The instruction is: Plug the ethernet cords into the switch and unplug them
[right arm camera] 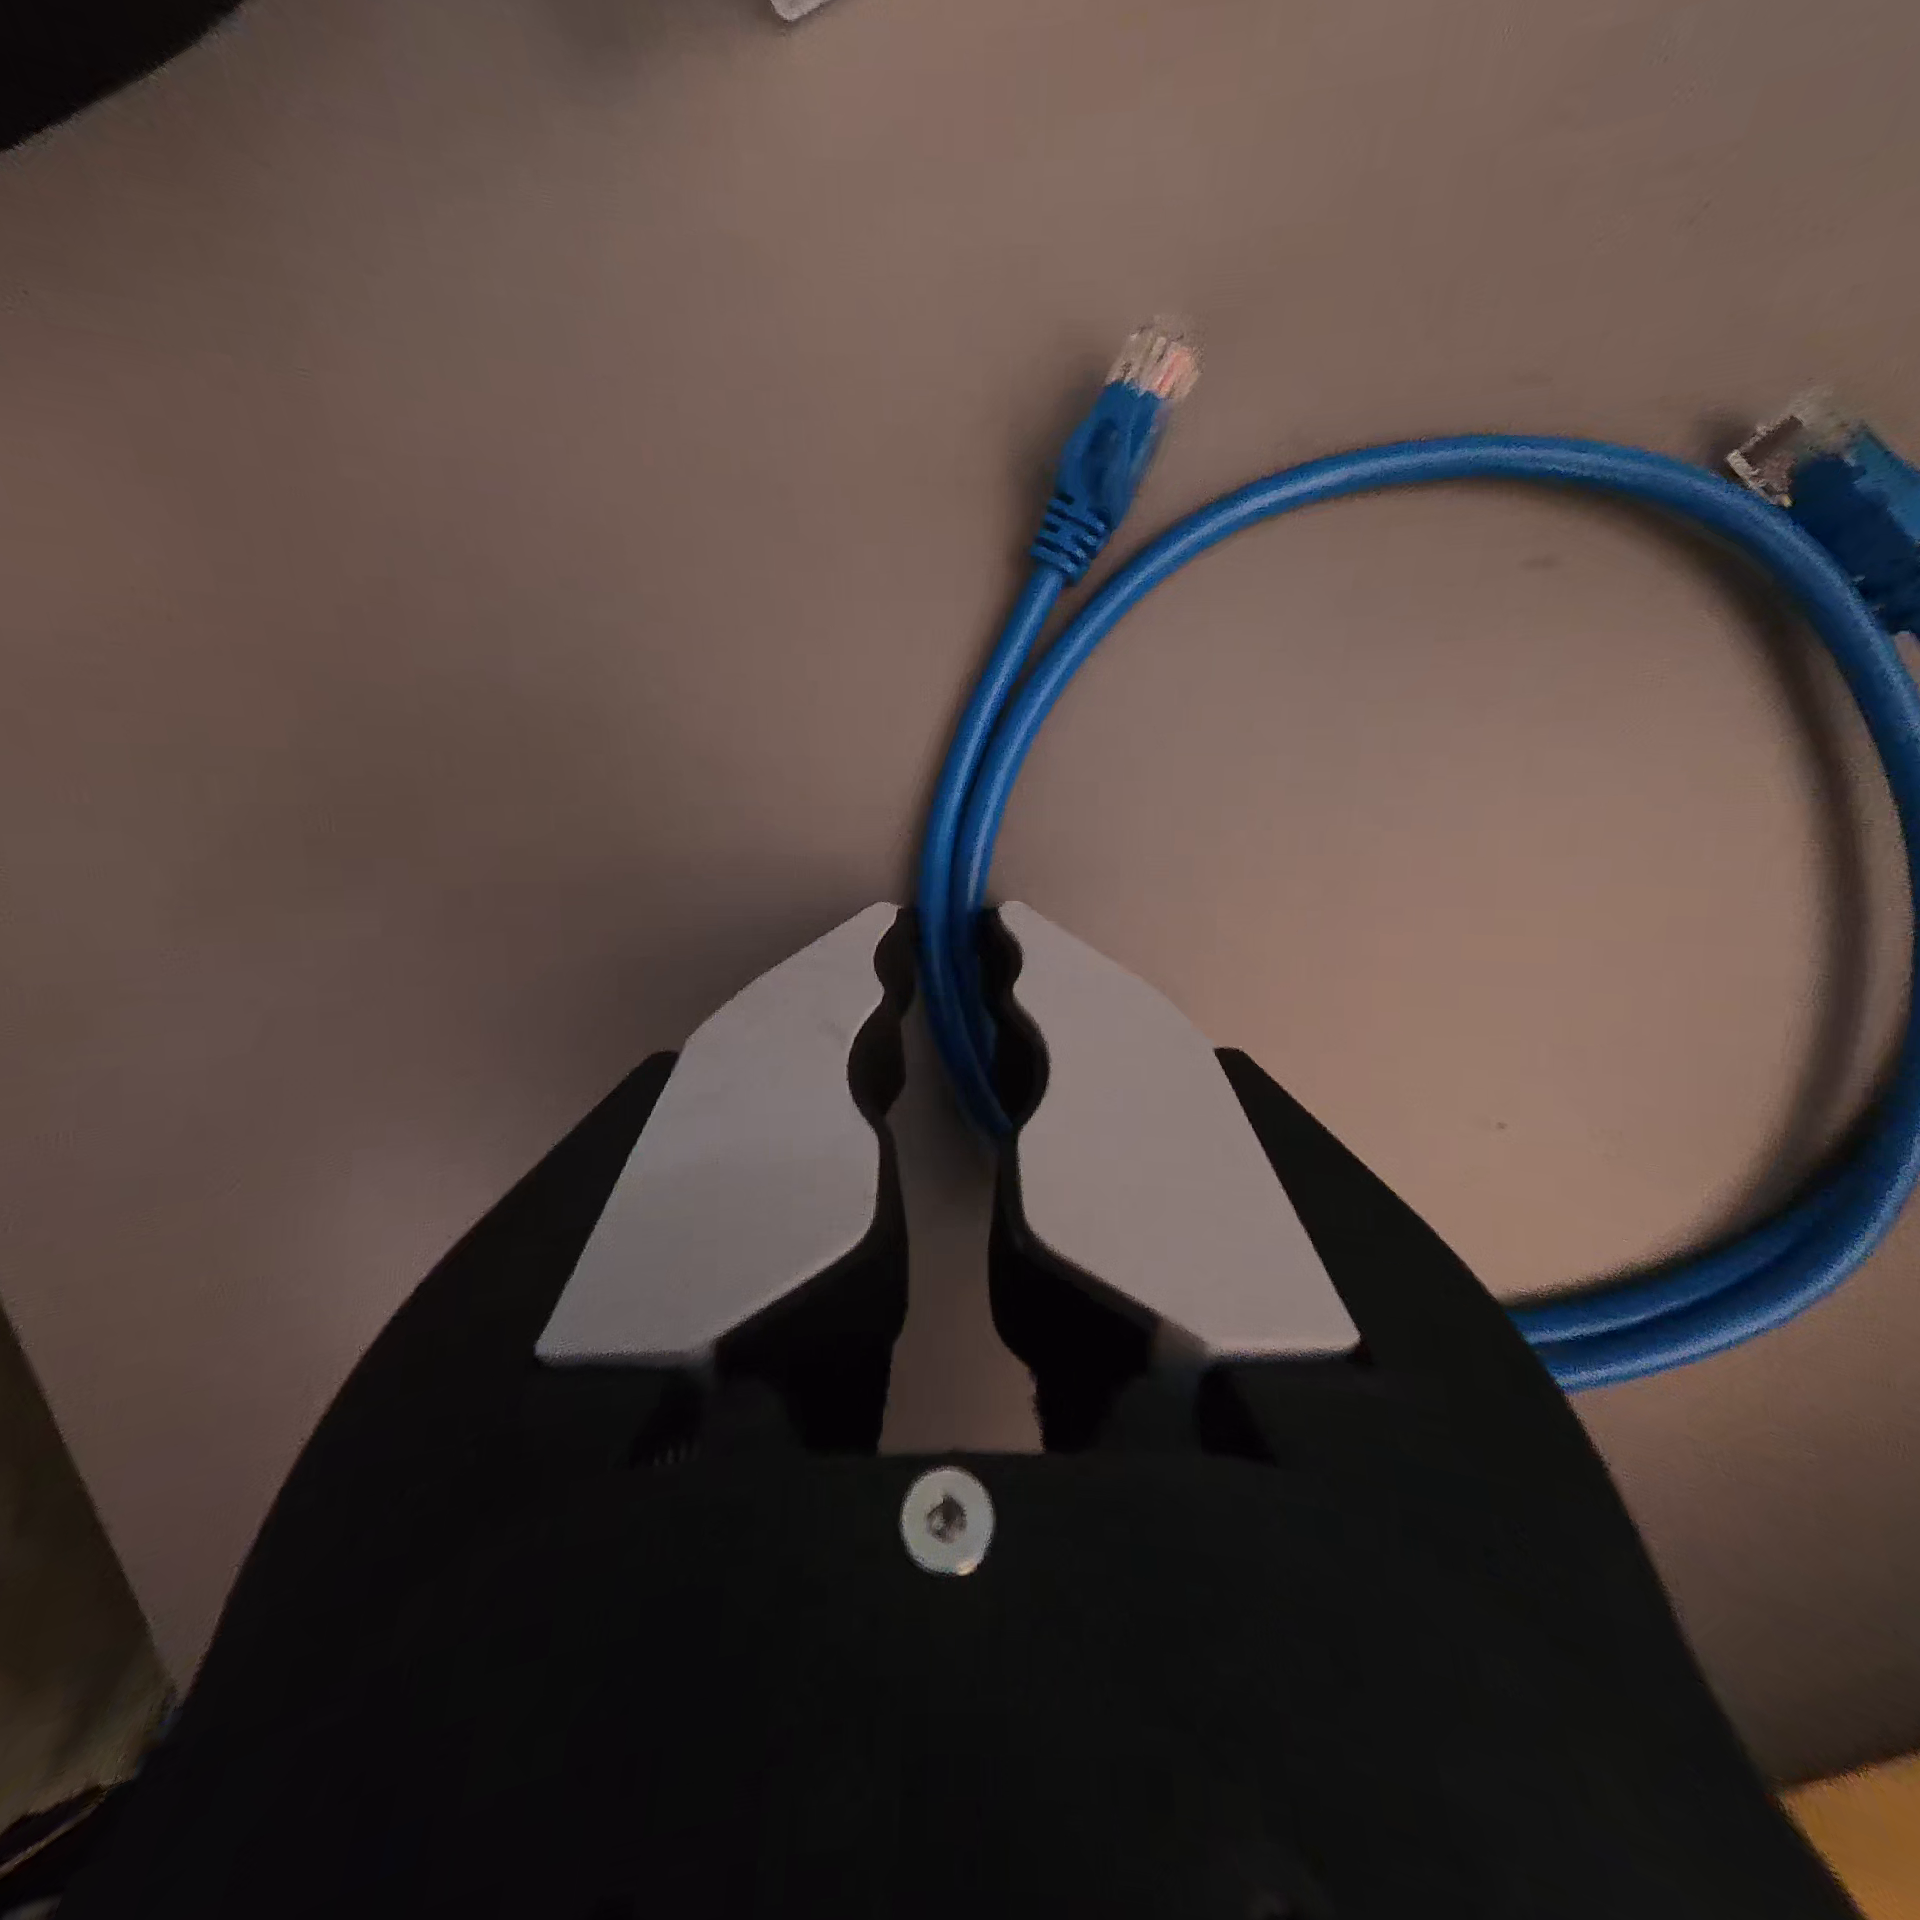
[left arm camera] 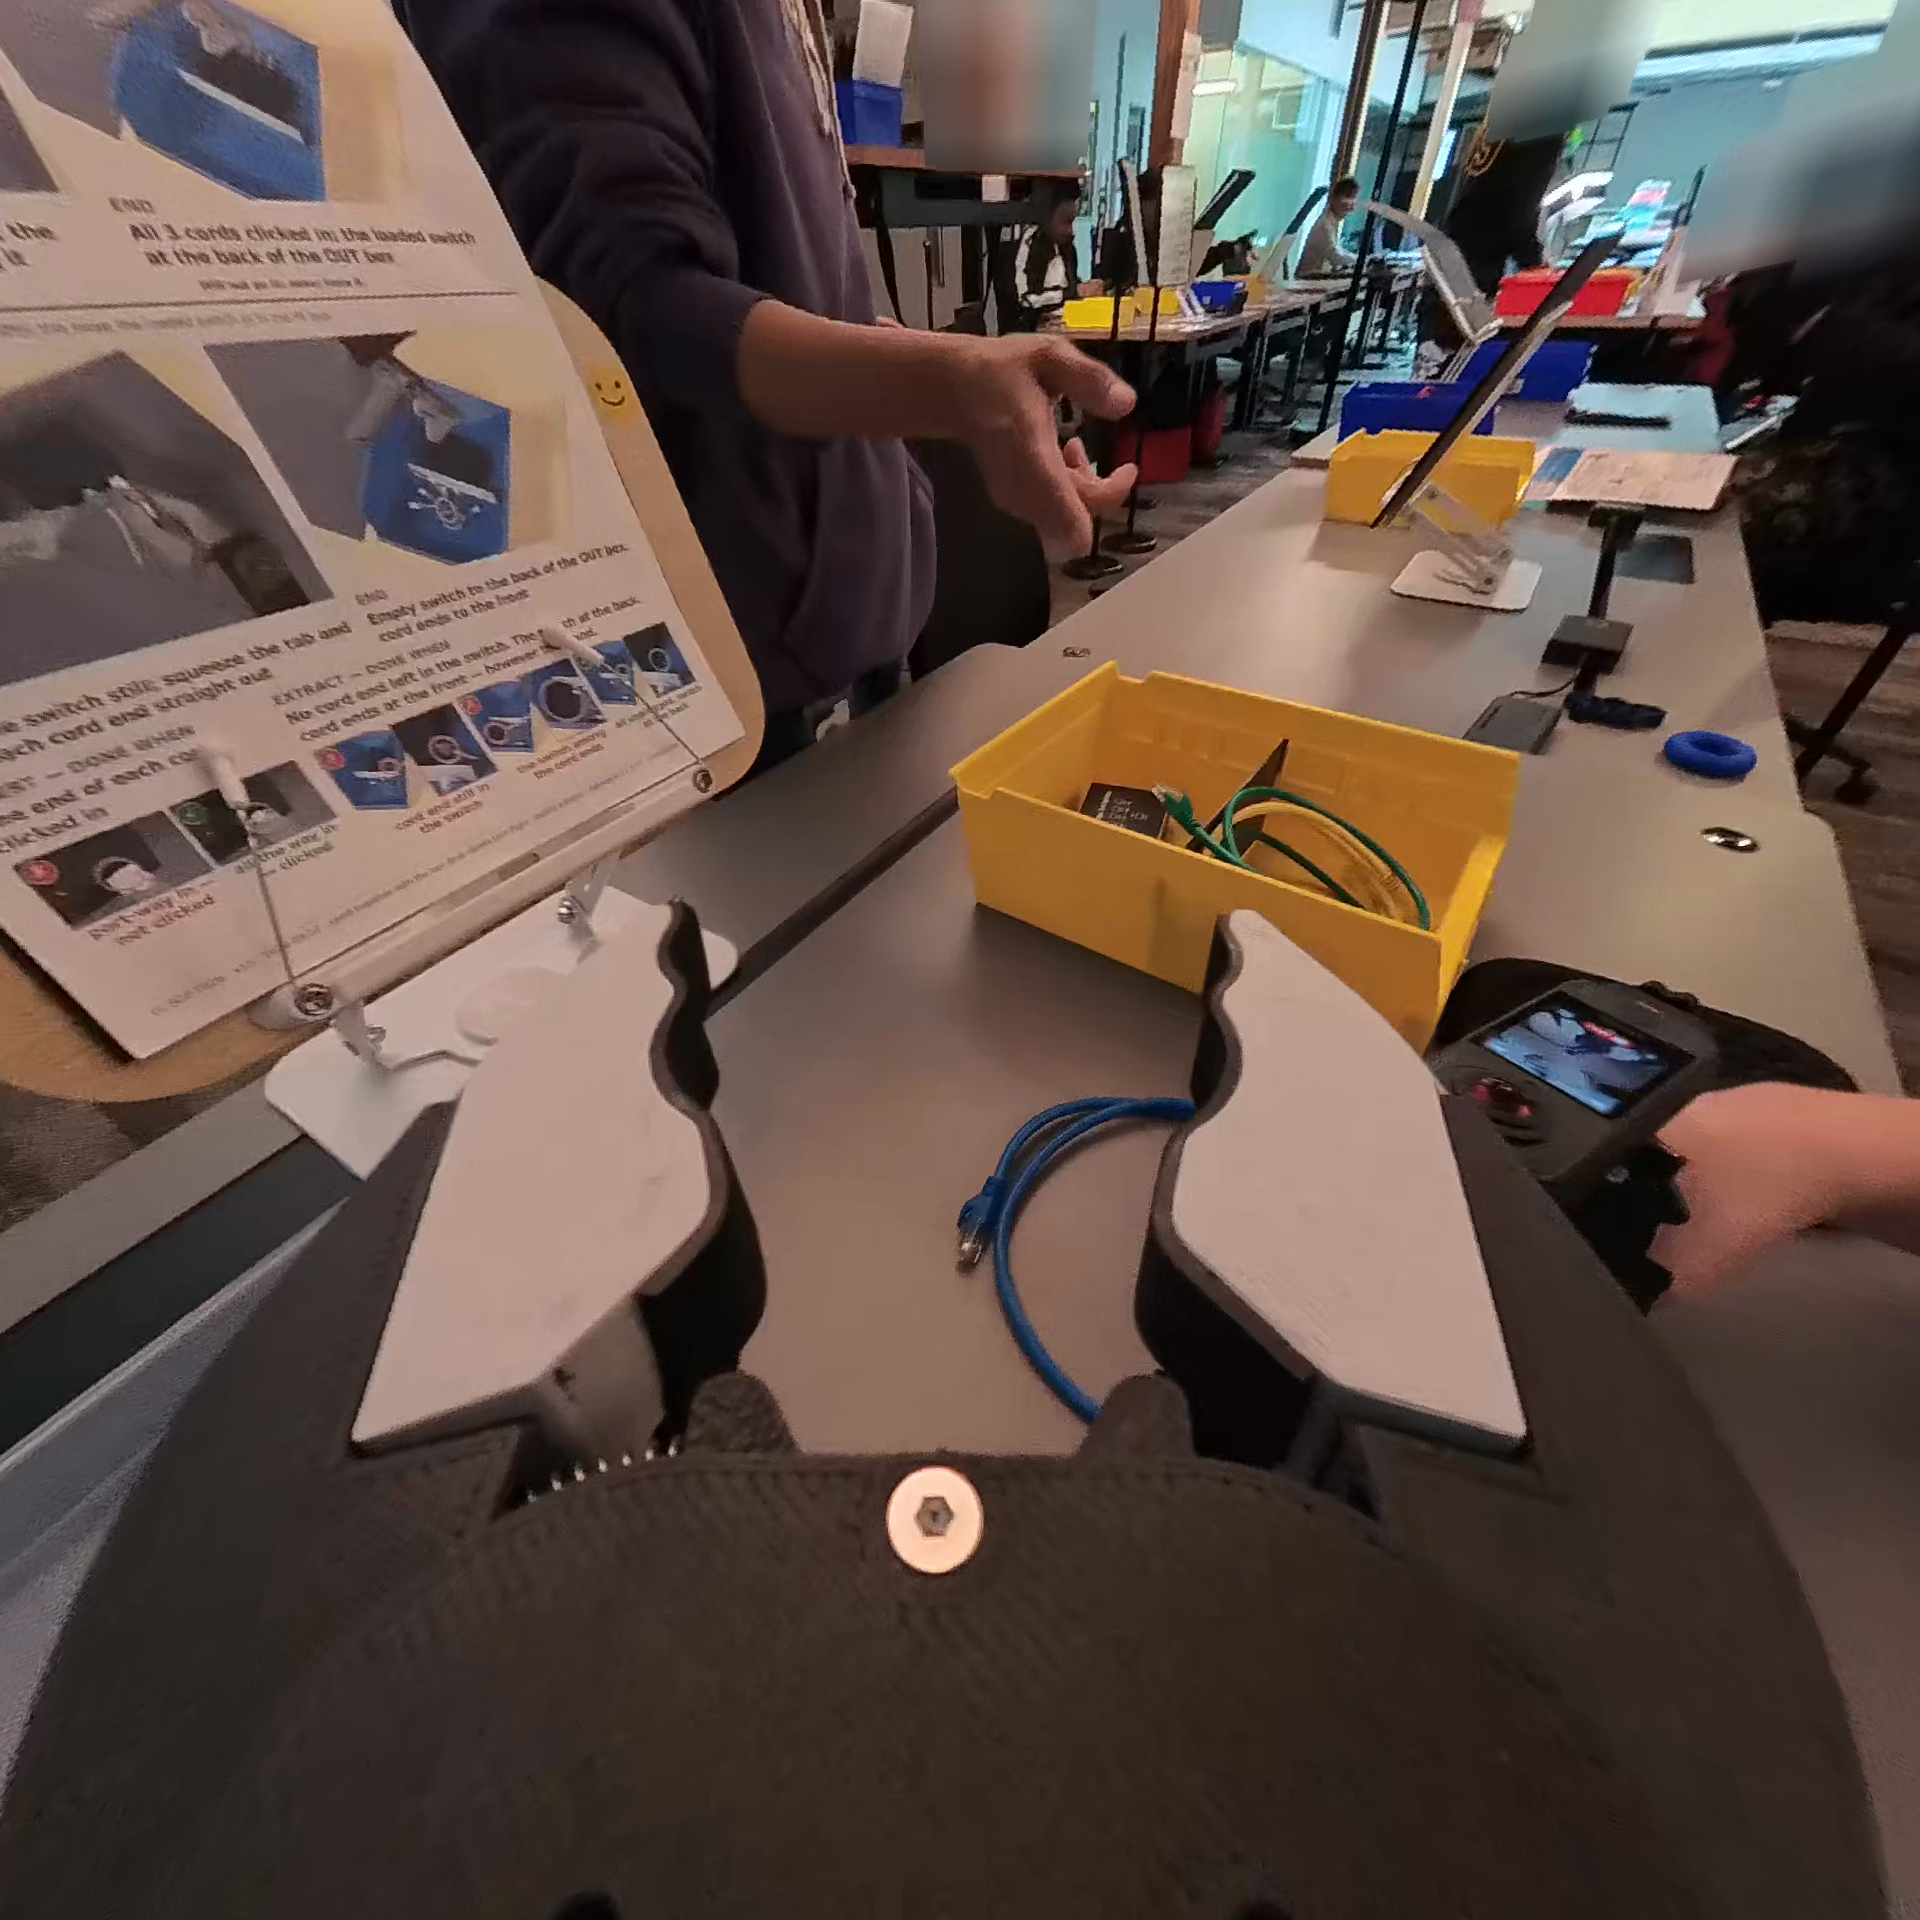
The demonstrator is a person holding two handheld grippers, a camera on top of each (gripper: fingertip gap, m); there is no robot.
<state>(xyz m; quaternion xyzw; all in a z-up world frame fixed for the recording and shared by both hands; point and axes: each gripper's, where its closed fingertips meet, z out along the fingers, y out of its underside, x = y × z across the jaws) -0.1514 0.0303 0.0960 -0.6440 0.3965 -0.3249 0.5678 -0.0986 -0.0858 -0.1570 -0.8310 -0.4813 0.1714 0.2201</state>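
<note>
A blue ethernet cord (left arm camera: 1023,1226) lies coiled on the grey table (left arm camera: 883,1039), one plug (left arm camera: 971,1236) pointing toward me. My left gripper (left arm camera: 956,925) is open and empty above it. In the right wrist view the cord (right arm camera: 1351,468) loops to the right, with one plug (right arm camera: 1112,447) ahead and the other (right arm camera: 1839,478) at the far right. My right gripper (right arm camera: 945,914) points down and is closed on two strands of the cord. A yellow bin (left arm camera: 1091,883) holds the black switch (left arm camera: 1122,810), a green cord (left arm camera: 1247,831) and a yellow cord (left arm camera: 1371,883).
An instruction sheet on a white stand (left arm camera: 312,623) is at the left. A person stands behind the table with a hand (left arm camera: 987,416) raised. The right gripper's body with a small screen (left arm camera: 1569,1060) is at the right. A second yellow bin (left arm camera: 1423,478) and a blue ring (left arm camera: 1709,753) sit farther back. The left gripper's tips are roughly 30 cm from the right gripper's.
</note>
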